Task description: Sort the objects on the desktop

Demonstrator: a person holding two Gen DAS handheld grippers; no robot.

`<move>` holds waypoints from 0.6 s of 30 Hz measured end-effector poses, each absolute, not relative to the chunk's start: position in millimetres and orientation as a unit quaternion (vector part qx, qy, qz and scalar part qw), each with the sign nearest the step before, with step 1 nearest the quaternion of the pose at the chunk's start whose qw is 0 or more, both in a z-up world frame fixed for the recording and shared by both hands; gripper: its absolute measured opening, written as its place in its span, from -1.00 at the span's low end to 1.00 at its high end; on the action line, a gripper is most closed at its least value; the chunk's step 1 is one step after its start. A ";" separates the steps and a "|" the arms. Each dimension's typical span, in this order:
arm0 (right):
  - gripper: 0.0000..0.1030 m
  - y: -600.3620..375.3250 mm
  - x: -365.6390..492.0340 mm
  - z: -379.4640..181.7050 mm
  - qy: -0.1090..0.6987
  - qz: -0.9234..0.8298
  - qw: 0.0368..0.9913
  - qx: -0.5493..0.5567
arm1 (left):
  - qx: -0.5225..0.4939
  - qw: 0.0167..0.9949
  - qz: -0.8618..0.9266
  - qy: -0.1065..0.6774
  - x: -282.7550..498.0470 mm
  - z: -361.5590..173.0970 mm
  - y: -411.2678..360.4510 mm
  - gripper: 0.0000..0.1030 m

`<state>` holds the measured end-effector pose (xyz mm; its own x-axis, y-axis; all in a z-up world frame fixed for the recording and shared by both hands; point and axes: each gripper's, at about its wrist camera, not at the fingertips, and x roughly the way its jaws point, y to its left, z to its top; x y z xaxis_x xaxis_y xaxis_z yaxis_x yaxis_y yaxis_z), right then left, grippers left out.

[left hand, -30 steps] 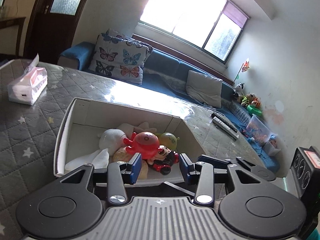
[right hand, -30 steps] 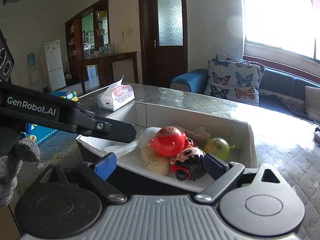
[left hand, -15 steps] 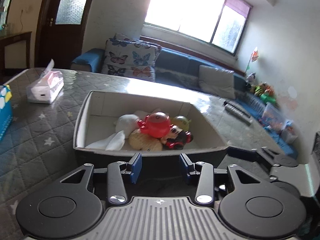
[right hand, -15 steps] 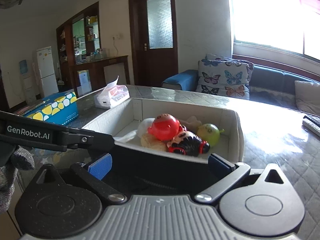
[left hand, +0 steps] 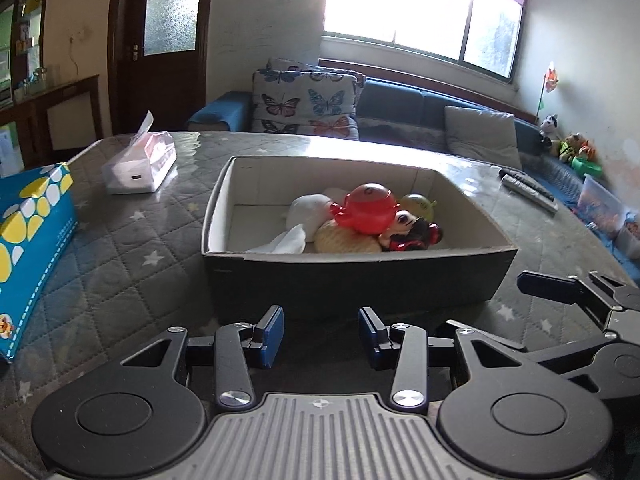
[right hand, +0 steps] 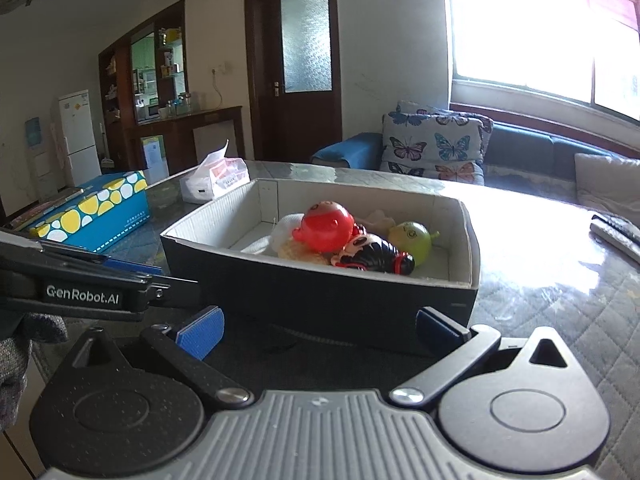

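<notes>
Glossy plastic toys [left hand: 366, 210], cardboard box [left hand: 356, 276]

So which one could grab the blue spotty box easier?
Probably the left hand-held gripper. It is open and empty, and the blue spotty box sits right beside it. The right hand-held gripper, also open, is farther away, past the left one.

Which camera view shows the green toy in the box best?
The right wrist view: the green toy is almost fully visible beside the red toy. In the left wrist view only its top shows behind the red toy.
</notes>
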<state>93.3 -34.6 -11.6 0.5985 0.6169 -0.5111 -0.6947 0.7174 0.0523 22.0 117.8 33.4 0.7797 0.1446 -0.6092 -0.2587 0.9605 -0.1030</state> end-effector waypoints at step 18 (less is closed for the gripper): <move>1.00 -33.3 73.5 -23.1 0.271 0.344 0.895 -0.086 | -0.034 0.939 0.157 0.305 8.0 20.7 102.6 -0.15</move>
